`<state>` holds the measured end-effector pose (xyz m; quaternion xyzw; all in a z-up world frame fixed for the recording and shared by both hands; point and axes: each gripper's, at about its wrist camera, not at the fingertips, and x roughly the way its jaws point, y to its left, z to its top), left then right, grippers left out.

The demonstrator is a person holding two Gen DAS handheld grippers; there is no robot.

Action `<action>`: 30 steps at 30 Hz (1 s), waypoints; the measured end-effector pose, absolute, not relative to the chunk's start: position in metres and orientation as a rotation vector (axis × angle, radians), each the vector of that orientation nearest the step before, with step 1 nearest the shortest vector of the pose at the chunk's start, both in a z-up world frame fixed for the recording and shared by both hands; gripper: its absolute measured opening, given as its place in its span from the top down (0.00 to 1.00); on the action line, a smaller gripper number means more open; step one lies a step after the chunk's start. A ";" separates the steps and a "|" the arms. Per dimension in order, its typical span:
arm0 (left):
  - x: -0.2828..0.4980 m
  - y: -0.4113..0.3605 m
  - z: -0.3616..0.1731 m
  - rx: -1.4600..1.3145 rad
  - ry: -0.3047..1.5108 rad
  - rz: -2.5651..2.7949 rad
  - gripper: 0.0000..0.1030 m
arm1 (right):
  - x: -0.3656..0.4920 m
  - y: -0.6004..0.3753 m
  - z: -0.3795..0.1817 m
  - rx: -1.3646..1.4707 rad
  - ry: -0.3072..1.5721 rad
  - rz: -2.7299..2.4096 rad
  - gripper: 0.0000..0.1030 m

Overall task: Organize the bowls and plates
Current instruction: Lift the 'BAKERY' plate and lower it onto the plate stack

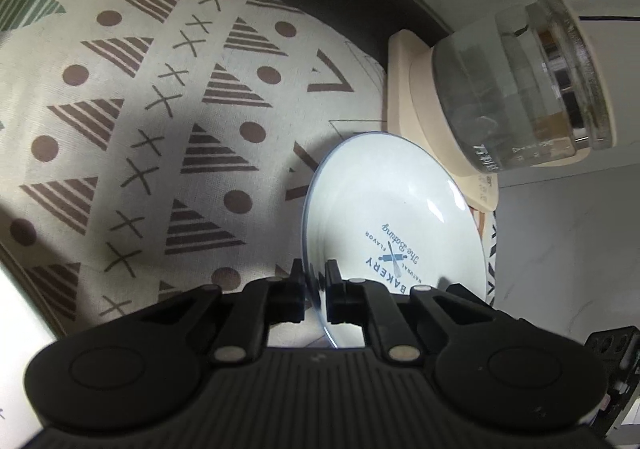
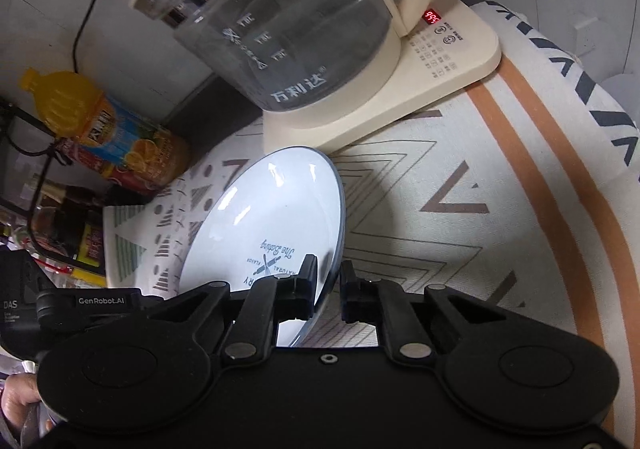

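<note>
In the left wrist view, the left tool (image 1: 315,273) is black and hard, and its two fingers are clenched on the thin rim of a round white plate (image 1: 394,209). The plate is smooth and shiny, with blue words printed in its middle. It is tilted over a soft cloth (image 1: 132,97) with brown dots, crosses and striped triangles. Near it stands a see-through glass kettle (image 1: 520,85) on a cream base (image 1: 404,77). In the right wrist view, the right tool (image 2: 328,275) pinches the other side of the same plate (image 2: 272,205) by its rim. The kettle (image 2: 288,21) stands just behind the plate. A yellow juice bottle (image 2: 108,125) lies at the left.
</note>
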<state>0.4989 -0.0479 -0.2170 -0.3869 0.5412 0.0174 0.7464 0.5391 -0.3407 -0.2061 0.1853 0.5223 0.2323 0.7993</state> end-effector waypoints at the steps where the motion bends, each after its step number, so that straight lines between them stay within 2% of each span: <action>1: 0.496 -0.047 -0.215 -0.851 1.179 0.039 0.93 | 0.538 -0.340 -0.205 0.400 1.121 0.497 0.89; 30: 0.445 -0.001 -0.130 -0.866 0.994 0.081 0.93 | 0.512 -0.294 -0.129 0.375 0.986 0.650 0.87</action>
